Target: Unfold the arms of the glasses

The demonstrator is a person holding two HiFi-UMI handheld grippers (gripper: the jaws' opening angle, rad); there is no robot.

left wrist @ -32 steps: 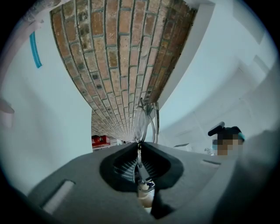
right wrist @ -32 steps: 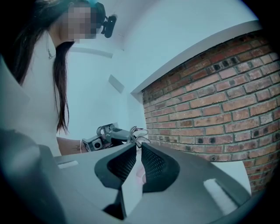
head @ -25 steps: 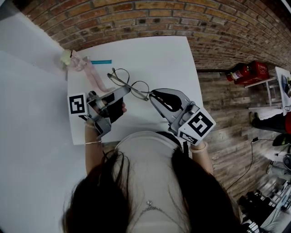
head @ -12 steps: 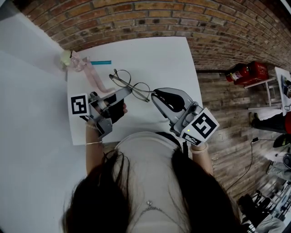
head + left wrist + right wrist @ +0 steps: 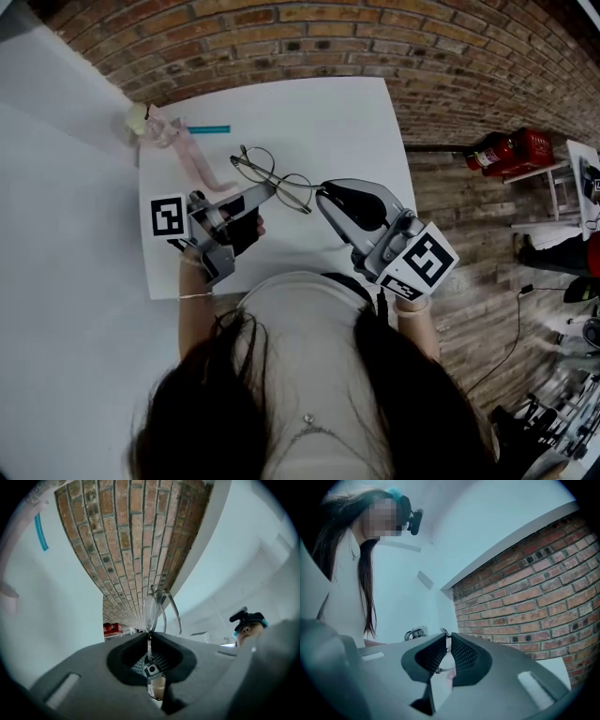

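While glasses hang over white table, brick wall behind, plank floor right.

Long dark hair over a pale top, a thin necklace, and a slim band on the left wrist. A black head camera sits on a teal strap. The left hand-held gripper and right hand-held gripper are grey-shelled with black ribbed jaw pads, each bearing a white marker cube with black squares

The white table holds a blue stick and a pink thing near its 10 o'clock corner.
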